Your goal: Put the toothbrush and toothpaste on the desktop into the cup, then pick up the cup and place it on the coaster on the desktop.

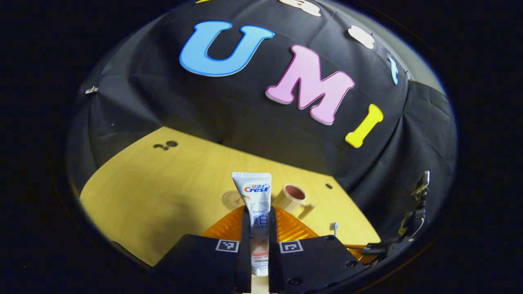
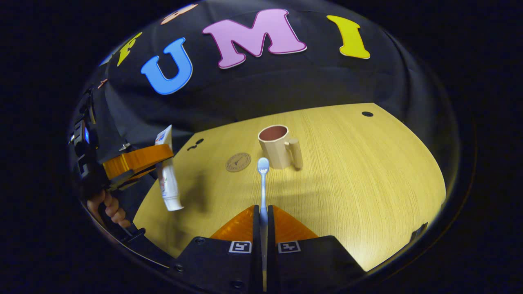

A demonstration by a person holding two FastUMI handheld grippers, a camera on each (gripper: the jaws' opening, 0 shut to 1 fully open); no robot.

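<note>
My left gripper (image 1: 258, 213) is shut on a white toothpaste tube (image 1: 256, 195), held upright above the wooden desktop (image 1: 163, 183). Past it stand the beige cup (image 1: 291, 197) with its handle to the right, and a round coaster (image 1: 229, 199) half hidden behind the tube. My right gripper (image 2: 264, 209) is shut on the handle of a pale blue toothbrush (image 2: 263, 179), whose head points at the cup (image 2: 277, 147). The coaster (image 2: 238, 162) lies just left of the cup. In the right gripper view the left gripper (image 2: 161, 160) hangs at the left with the tube (image 2: 168, 179), held by a hand (image 2: 107, 206).
The black cloth wall closes off the back of the desktop (image 2: 367, 183). Small dark holes (image 1: 165, 145) sit near the table's far corners, one of them (image 2: 367, 114) behind the cup. The toothbrush head (image 1: 334, 226) pokes in at the lower right of the left gripper view.
</note>
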